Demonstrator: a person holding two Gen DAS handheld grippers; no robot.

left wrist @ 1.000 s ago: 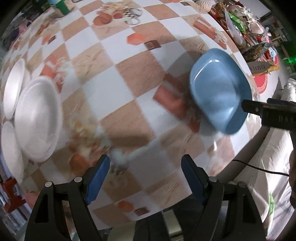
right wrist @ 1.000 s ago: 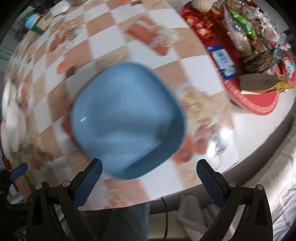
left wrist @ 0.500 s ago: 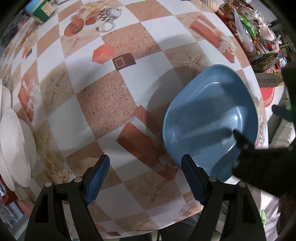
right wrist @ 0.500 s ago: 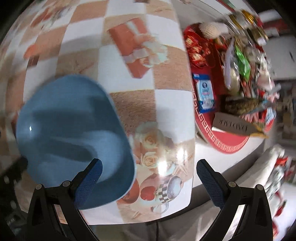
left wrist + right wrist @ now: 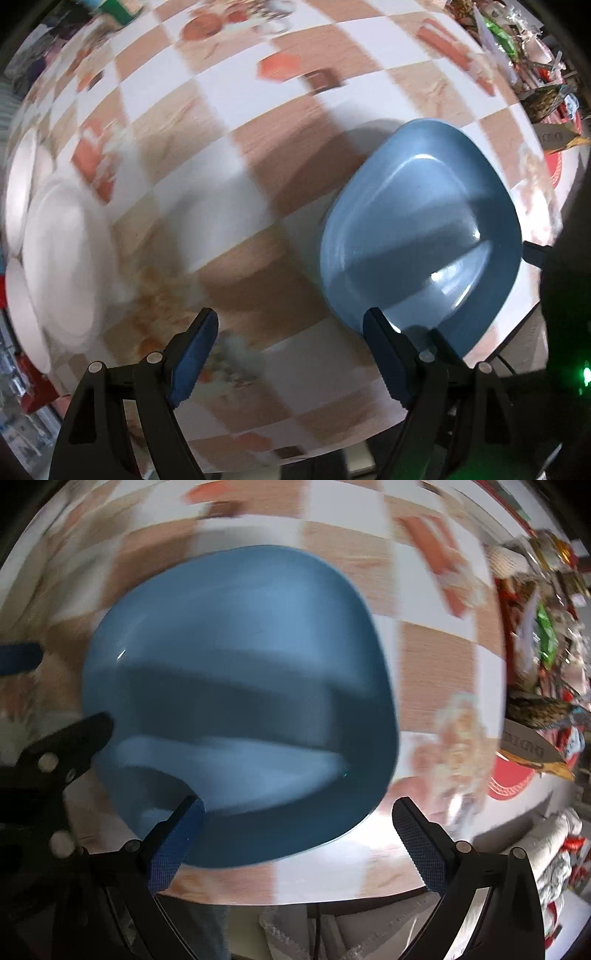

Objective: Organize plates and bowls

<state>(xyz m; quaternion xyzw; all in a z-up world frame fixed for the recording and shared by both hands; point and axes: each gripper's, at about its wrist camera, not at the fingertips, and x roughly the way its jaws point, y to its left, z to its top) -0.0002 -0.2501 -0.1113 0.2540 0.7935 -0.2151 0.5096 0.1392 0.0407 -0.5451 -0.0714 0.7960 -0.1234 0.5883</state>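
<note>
A blue rounded-square bowl (image 5: pixel 424 225) sits on the checkered tablecloth (image 5: pixel 229 122) near the table's front right edge; it also fills the right wrist view (image 5: pixel 240 701). My left gripper (image 5: pixel 291 354) is open and empty, its right finger just at the bowl's near rim. My right gripper (image 5: pixel 295 838) is open and empty, straddling the bowl's near rim from above. The left gripper's fingers show at the left of the right wrist view (image 5: pixel 70 738). White plates (image 5: pixel 62 266) lie stacked at the far left of the table.
A red tray with snack packets (image 5: pixel 517 771) stands at the table's right end. The table's front edge (image 5: pixel 295 454) runs just ahead of both grippers. A green-topped container (image 5: pixel 118 7) stands at the far side.
Both views are motion-blurred. My right gripper has swung back left so the bowl is centred before it. My left gripper has pulled back and left, bringing the white plates more into view.
</note>
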